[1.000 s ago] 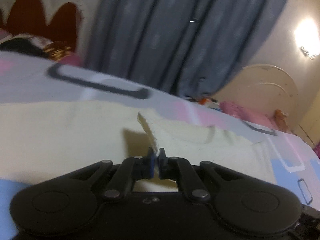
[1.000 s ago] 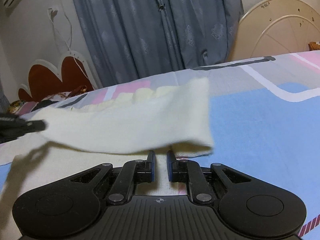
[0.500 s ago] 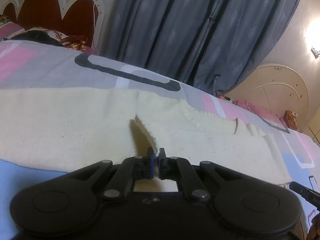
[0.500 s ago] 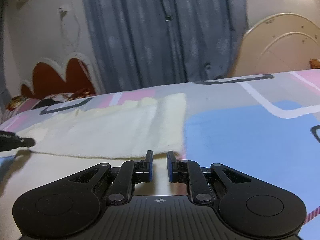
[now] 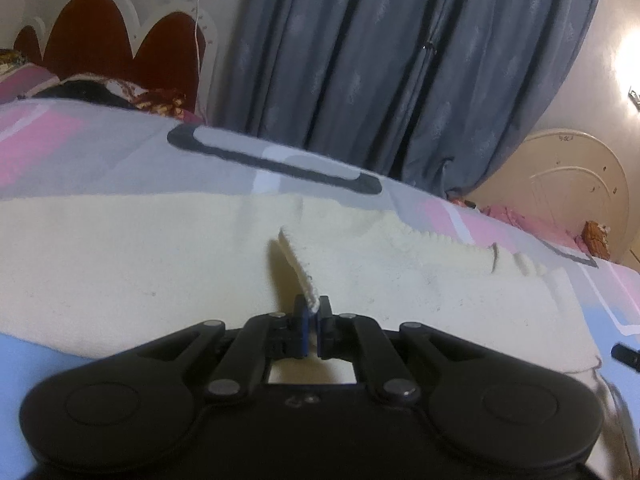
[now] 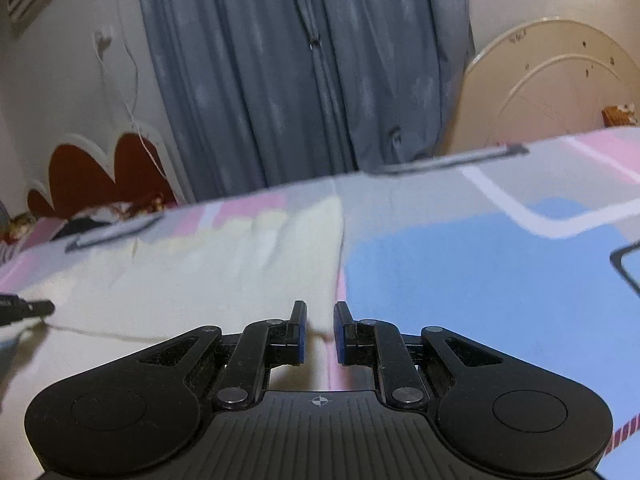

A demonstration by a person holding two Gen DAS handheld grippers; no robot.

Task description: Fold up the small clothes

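Note:
A cream knitted garment lies spread on the bed. My left gripper is shut on a raised edge of it, which stands up in a narrow flap just ahead of the fingertips. In the right wrist view the same garment lies flat, its right edge by the blue patch of the sheet. My right gripper hovers low over that near corner with a clear gap between its blue pads, which grip nothing. The left gripper's tip shows at the far left, low over the cloth.
The bed sheet has pink, grey and blue blocks. Grey curtains hang behind the bed. A red scalloped headboard with pillows is at the far left, and a cream rounded board at the right.
The folded-over layer, hanging in the air a second ago, has come down and now lies flat on the garment. The left gripper moved a little lower with the edge still pinched.

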